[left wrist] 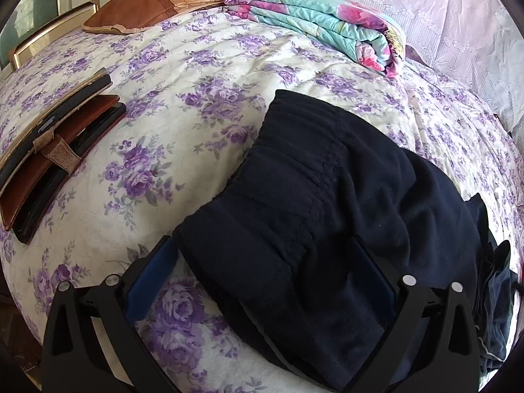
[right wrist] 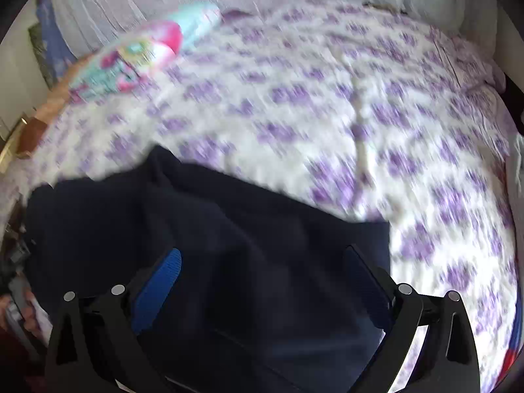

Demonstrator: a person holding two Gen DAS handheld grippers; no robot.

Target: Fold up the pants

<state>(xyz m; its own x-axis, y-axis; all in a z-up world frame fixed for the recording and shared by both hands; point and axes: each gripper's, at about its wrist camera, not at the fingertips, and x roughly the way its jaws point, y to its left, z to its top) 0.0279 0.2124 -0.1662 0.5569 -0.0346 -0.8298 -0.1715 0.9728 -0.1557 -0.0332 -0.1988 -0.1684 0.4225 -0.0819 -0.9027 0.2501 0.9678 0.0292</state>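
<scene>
Pants: my dark navy pants [left wrist: 314, 203] are lying on the bed [left wrist: 183, 104], bunched up with the gathered elastic waistband pointing away from me in the left wrist view. Pretty rumpled, not flat.

Left gripper [left wrist: 262, 255]: my fingers [left wrist: 154, 271] are spread wide, one on each side of the near end of the pants. The fabric sits between them, but they aren't pinching it.

Right gripper [right wrist: 262, 258]: same deal, fingers [right wrist: 163, 278] wide apart with the pants [right wrist: 229, 245] filling the gap. This view is smeared with motion blur, so I can't tell whether the pads actually touch the cloth.

Only in the left view: a couple of phones in flip cases [left wrist: 49, 150] lying side by side on the bed, well off to the left of the pants, plus a brown pillow [left wrist: 137, 9] near the headboard. Some more dark fabric [left wrist: 494, 288] is heaped at the right edge, just beside the pants; can't say if it's part of them.

Only in the right view: the long open stretch of purple-flowered bedspread [right wrist: 376, 114] to the right of the pants, running out to the bed's far edge.

Both views: a folded teal and pink floral quilt [left wrist: 314, 16] at the far side of the bed, sharp on the left camera, just a blur [right wrist: 140, 52] on the right one.
</scene>
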